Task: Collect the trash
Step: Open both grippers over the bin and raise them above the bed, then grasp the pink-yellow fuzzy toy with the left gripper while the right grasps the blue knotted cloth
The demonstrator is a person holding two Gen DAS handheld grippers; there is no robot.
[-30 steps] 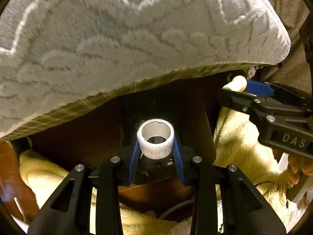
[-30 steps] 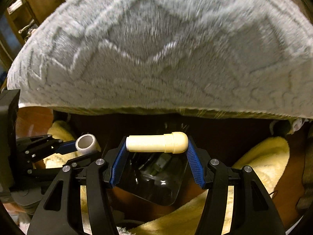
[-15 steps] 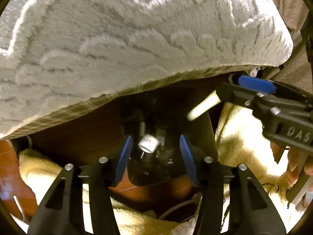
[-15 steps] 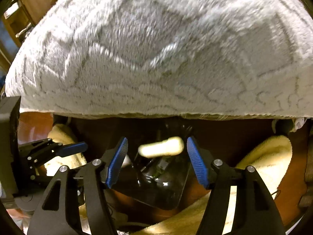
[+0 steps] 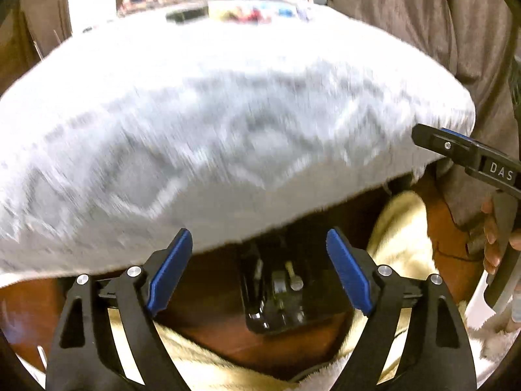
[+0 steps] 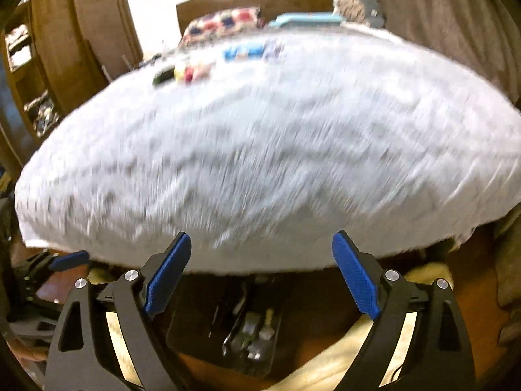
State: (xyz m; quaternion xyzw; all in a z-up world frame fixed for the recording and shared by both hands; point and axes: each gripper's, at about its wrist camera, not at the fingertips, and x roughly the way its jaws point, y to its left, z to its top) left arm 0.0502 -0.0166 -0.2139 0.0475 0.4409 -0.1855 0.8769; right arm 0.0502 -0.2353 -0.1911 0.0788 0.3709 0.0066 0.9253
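Observation:
A dark trash bin [image 5: 286, 293] stands on the brown floor below the bed edge, with small pale pieces of trash [image 5: 294, 282] inside. It also shows in the right wrist view [image 6: 247, 335]. My left gripper [image 5: 259, 273] is open and empty above the bin. My right gripper [image 6: 260, 277] is open and empty above the bin too. Its black finger shows at the right in the left wrist view [image 5: 456, 150]. Several small colourful items [image 6: 247, 52] lie far back on the bed, blurred.
A grey-white fluffy blanket [image 5: 211, 123] covers the bed and overhangs the bin. Yellow fleece [image 5: 400, 238] lies on the floor beside the bin. A brown curtain [image 5: 439, 32] hangs at the right. Wooden shelves [image 6: 35, 75] stand at the left.
Both grippers opened; the white roll and the cream tube dropped into the bin. Both grippers then rose and tilted up, so the top of the bed has come into view.

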